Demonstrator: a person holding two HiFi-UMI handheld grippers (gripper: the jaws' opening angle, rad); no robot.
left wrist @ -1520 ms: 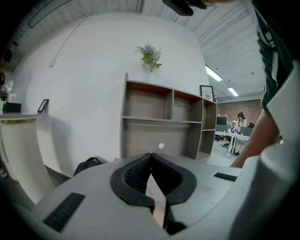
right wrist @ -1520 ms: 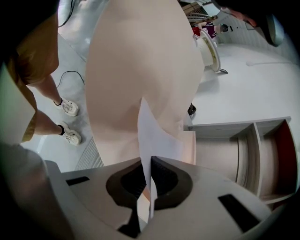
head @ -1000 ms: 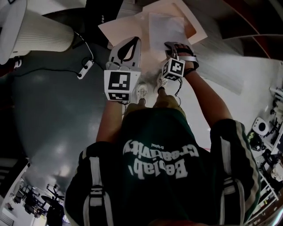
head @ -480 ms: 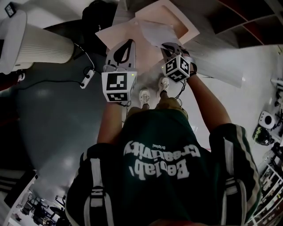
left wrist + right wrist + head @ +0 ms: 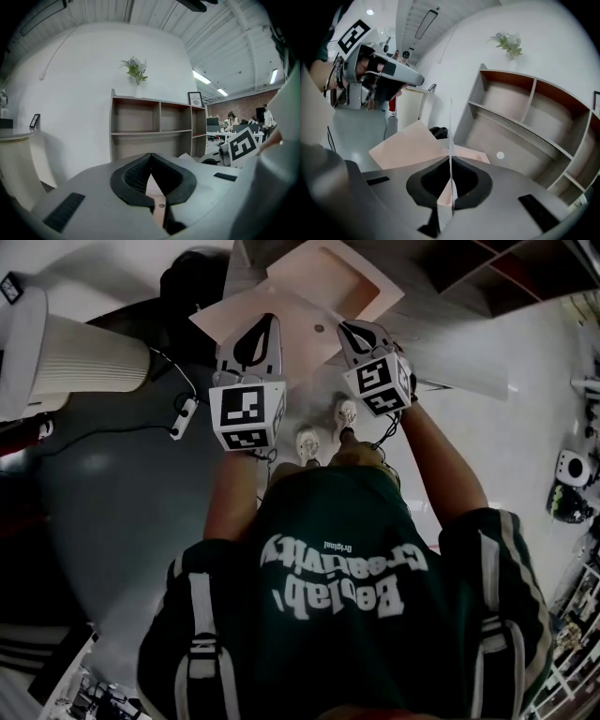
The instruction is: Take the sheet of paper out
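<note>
A peach envelope (image 5: 239, 310) is held up in front of the person, its far flap (image 5: 328, 277) spread open. My left gripper (image 5: 272, 319) is shut on the envelope's near edge, and a peach strip (image 5: 153, 187) shows between its pads. My right gripper (image 5: 343, 327) is shut on a thin white sheet of paper (image 5: 451, 133). The sheet stands edge-on and rises straight up from the right gripper (image 5: 450, 160), beside the envelope (image 5: 410, 143). The left gripper (image 5: 377, 70) shows at the upper left of the right gripper view.
A wooden shelf unit (image 5: 154, 126) stands ahead with a vase of flowers (image 5: 136, 70) on top. A white ribbed cylinder (image 5: 84, 343) is at the left, near a cable with a plug strip (image 5: 183, 413). The person's shoes (image 5: 323, 427) are on the grey floor below.
The right gripper has risen and rolled, turning the white sheet from flat to edge-on. The envelope and left gripper have shifted slightly up the view. Both grips hold.
</note>
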